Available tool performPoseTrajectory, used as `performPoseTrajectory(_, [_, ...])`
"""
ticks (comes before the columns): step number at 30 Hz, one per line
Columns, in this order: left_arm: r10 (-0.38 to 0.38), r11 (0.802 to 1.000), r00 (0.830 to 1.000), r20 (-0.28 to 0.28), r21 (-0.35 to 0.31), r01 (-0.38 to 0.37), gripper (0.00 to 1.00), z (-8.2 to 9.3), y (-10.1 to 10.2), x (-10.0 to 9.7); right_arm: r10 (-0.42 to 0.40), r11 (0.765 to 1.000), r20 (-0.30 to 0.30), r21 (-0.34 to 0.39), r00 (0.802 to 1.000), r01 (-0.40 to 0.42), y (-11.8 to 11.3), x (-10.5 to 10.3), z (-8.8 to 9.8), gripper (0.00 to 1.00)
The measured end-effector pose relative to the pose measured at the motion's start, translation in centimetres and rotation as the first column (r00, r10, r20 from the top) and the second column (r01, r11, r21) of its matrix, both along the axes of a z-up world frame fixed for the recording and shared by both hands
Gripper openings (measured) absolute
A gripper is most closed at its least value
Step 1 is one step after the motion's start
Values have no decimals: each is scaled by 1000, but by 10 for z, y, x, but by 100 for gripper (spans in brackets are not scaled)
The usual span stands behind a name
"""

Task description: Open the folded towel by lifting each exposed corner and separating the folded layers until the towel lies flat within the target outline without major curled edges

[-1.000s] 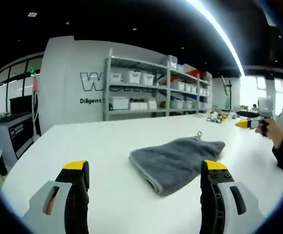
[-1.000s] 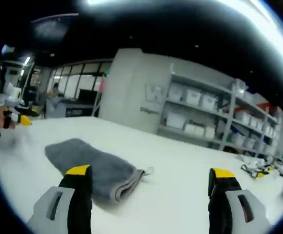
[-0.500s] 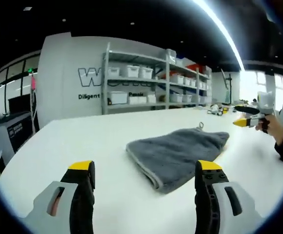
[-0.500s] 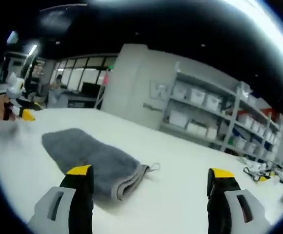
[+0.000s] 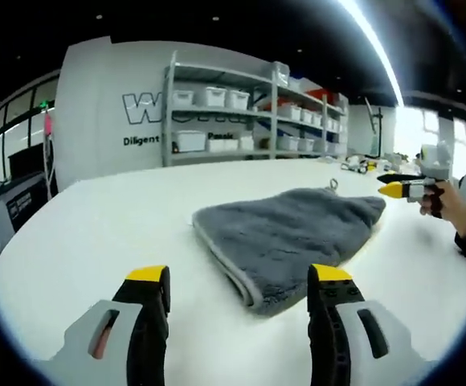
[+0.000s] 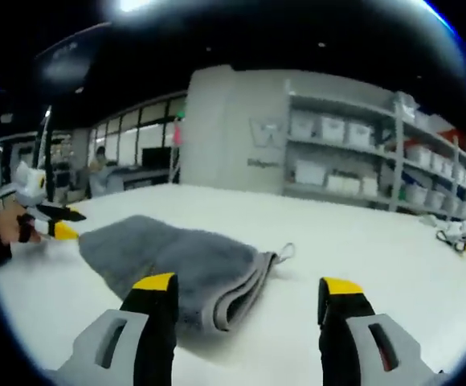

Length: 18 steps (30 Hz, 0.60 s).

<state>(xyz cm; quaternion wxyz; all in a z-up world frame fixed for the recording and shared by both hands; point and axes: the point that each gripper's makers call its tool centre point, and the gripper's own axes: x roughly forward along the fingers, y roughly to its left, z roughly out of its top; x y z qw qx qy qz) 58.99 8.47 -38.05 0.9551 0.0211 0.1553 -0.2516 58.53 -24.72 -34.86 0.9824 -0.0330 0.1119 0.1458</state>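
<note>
A folded grey towel [image 5: 285, 233] lies on the white table [image 5: 96, 233], its layered fold edge facing me in the left gripper view and a small hanging loop [image 5: 332, 184] at its far end. My left gripper [image 5: 239, 281] hovers open just short of the towel's near edge, holding nothing. In the right gripper view the same towel [image 6: 177, 259] shows its stacked layers and loop [image 6: 284, 251] toward the right. My right gripper [image 6: 249, 289] is open above the towel's near corner. The other gripper [image 5: 406, 189], held by a hand, appears at the far right of the left gripper view.
Grey shelving [image 5: 241, 112] with white bins stands against the wall behind the table. Small items [image 5: 357, 165] lie at the table's far right corner. A person's hand [image 6: 12, 225] with the left gripper [image 6: 48, 221] shows at the left of the right gripper view.
Both grippers have come closer to the towel, which looks larger in each view. The jaws of each have narrowed slightly. The towel itself lies as before.
</note>
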Motion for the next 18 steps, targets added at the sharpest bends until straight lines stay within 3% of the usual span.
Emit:
performPoseTrajectory(5, [-15, 1000, 999, -28, -10, 15, 56, -8, -7, -1, 35, 999, -34, -2, 999, -35, 13, 0, -11, 64])
performPoseTrajectory(9, [-38, 999, 999, -37, -8, 38, 47, -10, -15, -4, 65, 997, -55, -42, 996, -67, 26, 1, -23, 54])
performPoseTrajectory(12, [-42, 999, 998, -48, -13, 41, 33, -12, -17, -4, 80, 997, -71, -13, 994, -81, 30, 0, -24, 43])
performPoseTrajectory(14, [-45, 999, 997, -59, -13, 45, 32, -15, -18, -5, 82, 996, -87, 27, 993, -80, 31, -2, -25, 37])
performPoseTrajectory(18, [-48, 999, 996, -75, -27, 46, 31, -18, -20, -5, 85, 996, -109, 25, 990, -83, 31, -3, -30, 34])
